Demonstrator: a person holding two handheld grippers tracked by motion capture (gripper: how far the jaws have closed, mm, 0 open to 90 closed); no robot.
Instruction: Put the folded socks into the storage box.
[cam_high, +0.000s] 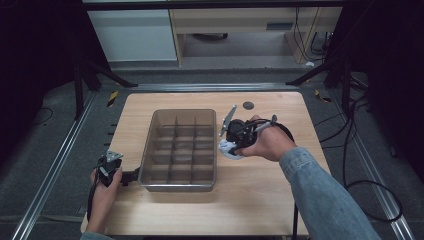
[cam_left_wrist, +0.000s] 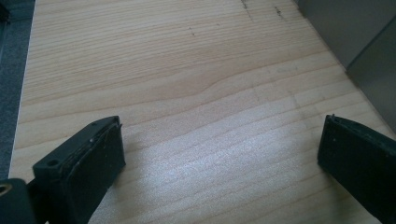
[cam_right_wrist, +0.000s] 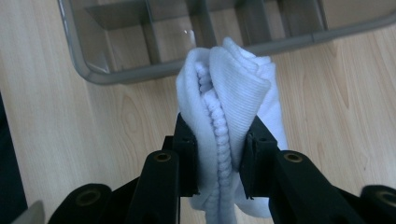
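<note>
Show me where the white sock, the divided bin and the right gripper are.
white sock (cam_right_wrist: 233, 79): right gripper view, its bunched top above the jaws.
divided bin (cam_high: 178, 186): high view, its near rim.
right gripper (cam_right_wrist: 219, 161): right gripper view, midway between its jaws.

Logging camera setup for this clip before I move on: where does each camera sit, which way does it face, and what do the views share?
High view: above the person's side, looking forward and down on the light wooden table; both forearms, left tool, right tool.
Left gripper view: on the left tool, facing bare tabletop between open jaws.
Right gripper view: on the right tool, facing the white ribbed cloth it clamps.
Shared: the grey translucent divided plastic tray appears in high and right gripper views.
</note>
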